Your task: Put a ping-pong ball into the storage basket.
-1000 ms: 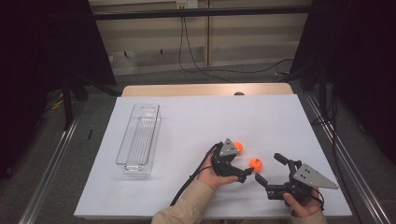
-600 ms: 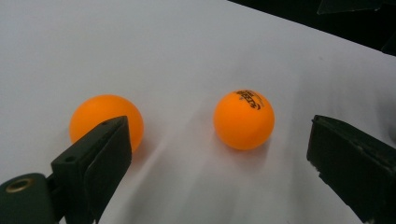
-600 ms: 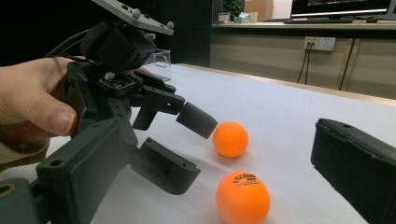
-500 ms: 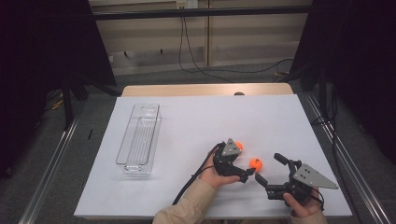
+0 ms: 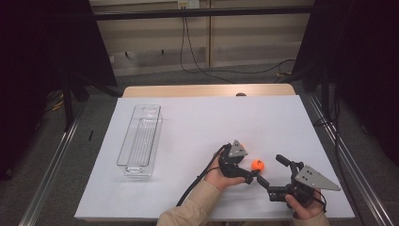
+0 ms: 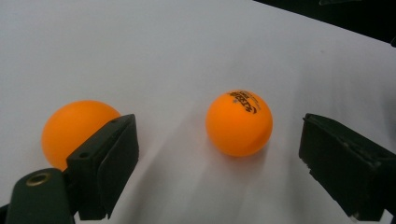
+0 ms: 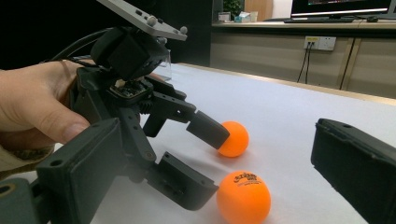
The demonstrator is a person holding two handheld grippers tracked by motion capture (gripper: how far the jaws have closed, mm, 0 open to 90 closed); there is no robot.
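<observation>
At lower right of the high view | left gripper (image 5: 252, 172) released, printed orange ball (image 6: 239, 122) between its jaws, untouched | right gripper (image 5: 272, 175) released | second ball (image 7: 233, 139) beside.

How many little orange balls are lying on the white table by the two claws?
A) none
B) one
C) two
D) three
C: the left gripper view shows a printed orange ball between the open left claw jaws, and a plain orange ball outside one jaw.
</observation>
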